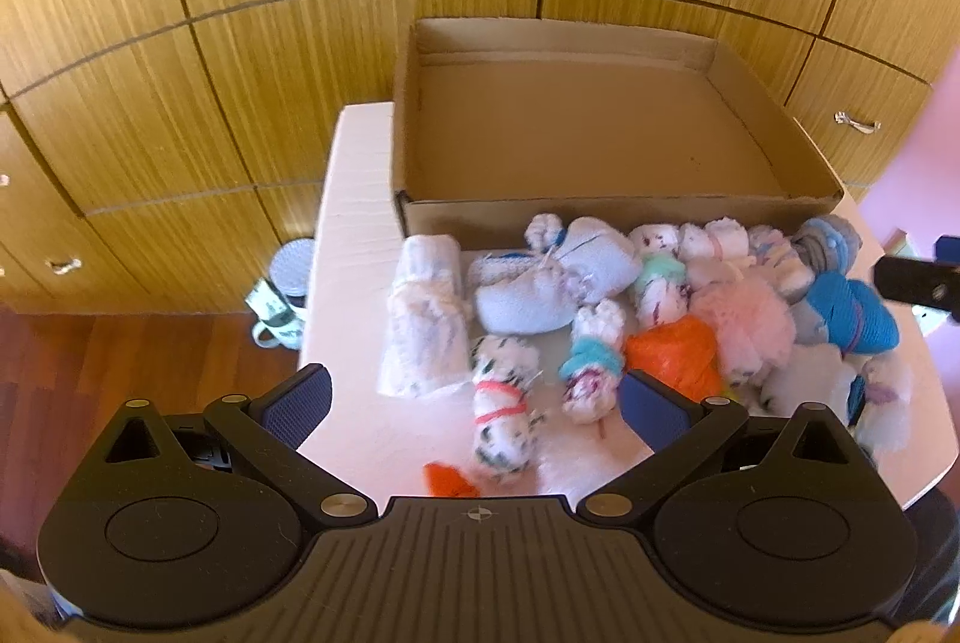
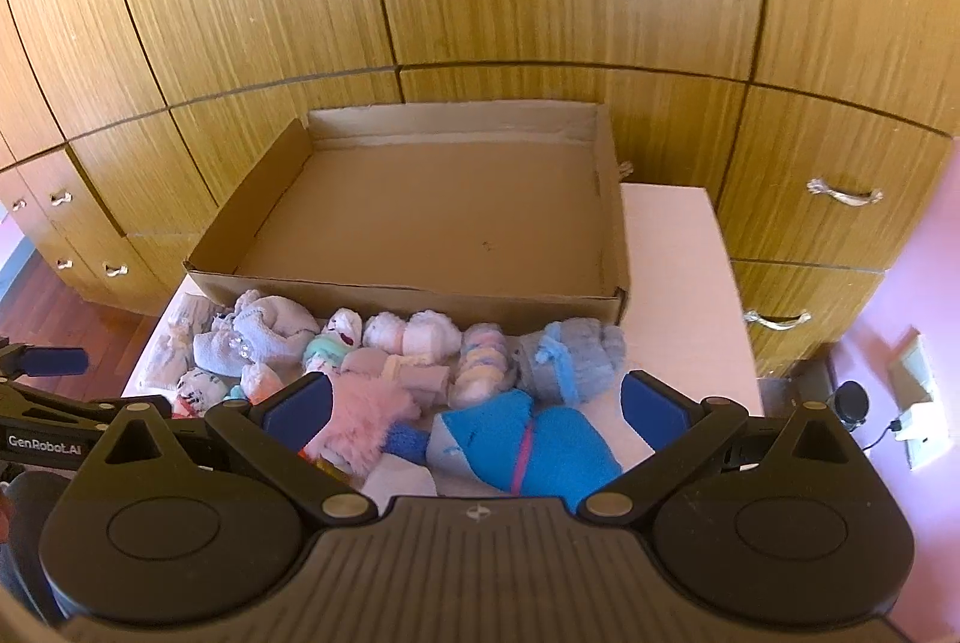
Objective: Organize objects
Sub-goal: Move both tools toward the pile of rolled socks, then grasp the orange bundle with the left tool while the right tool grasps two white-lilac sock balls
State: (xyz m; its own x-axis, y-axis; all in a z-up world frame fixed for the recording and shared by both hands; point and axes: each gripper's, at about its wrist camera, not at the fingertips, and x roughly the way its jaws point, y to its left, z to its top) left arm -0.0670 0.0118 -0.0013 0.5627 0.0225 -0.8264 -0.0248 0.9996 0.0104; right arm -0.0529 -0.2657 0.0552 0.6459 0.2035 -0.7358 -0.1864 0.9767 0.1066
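Several rolled sock bundles lie on a white table [image 1: 354, 199] in front of an empty cardboard box [image 1: 588, 132], also in the right wrist view [image 2: 432, 217]. My left gripper [image 1: 474, 403] is open above a white black-striped bundle with pink bands [image 1: 501, 421]; a white-teal bundle [image 1: 591, 367] and an orange one [image 1: 672, 355] lie beside it. My right gripper [image 2: 477, 406] is open above a bright blue bundle [image 2: 522, 445], with a pink fluffy one [image 2: 366, 409] at its left finger. The right gripper's finger shows at the left view's right edge [image 1: 912, 277].
Wooden cabinets with metal handles [image 2: 843, 193] stand behind the table. A mug [image 1: 282, 307] sits on the wooden floor left of the table. A wall socket with a plug [image 2: 912, 403] is on the pink wall at right.
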